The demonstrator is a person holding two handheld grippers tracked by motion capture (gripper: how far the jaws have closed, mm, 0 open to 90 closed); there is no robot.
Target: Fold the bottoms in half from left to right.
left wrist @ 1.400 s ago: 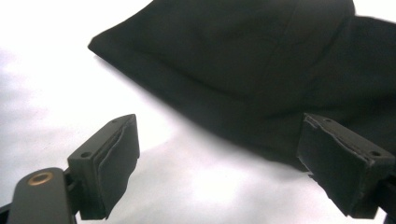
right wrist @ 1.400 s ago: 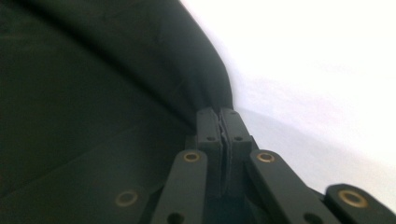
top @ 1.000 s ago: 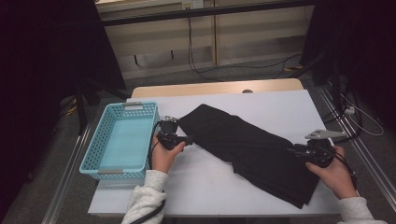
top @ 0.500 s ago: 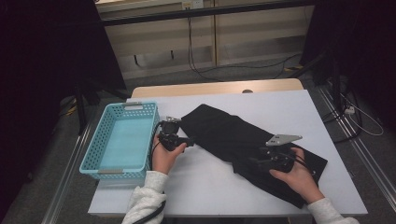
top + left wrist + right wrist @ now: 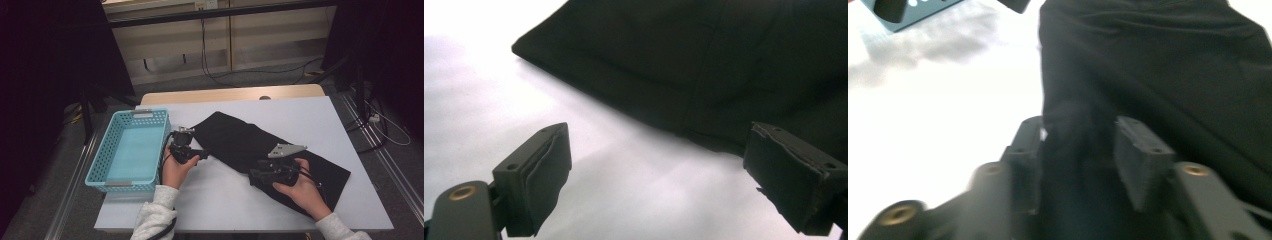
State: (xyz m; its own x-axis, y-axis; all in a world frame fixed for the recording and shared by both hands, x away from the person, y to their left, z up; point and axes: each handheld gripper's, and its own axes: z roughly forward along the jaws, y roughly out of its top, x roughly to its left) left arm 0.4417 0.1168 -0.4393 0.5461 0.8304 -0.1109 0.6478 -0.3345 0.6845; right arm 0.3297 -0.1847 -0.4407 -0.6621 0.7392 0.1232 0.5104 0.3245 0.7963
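High view: a person seated at the bottom edge of the frame works a black cloth [image 5: 250, 145] spread diagonally across a white table [image 5: 310, 115], the fabric running from the centre of the frame down toward the lower right. The left hand-held gripper [image 5: 202, 152], just left of centre, points at the cloth's upper-left end and sits just beside its edge on bare table. In the left gripper view its two black jaws stand wide apart with nothing between them, the padded fingers [image 5: 546, 170] low in the frame over the white surface while the dark cloth [image 5: 704, 65] fills the upper right, its hemmed edge crossing close to the right-hand jaw. The right hand-held gripper [image 5: 256, 176], at the lower centre-right of the high view and topped by a grey three-cornered plate, rests on the near edge of the cloth. In the right gripper view its jaws are drawn narrow around a raised fold of the black cloth [image 5: 1168, 65], with fabric bunched between the pads [image 5: 1135, 155] at the bottom centre of the frame; the picture is slightly blurred there. A turquoise plastic basket [image 5: 112, 175] stands at the left of the table, just beside the left hand [image 5: 175, 170], and a corner of it shows at the upper left of the right gripper view.
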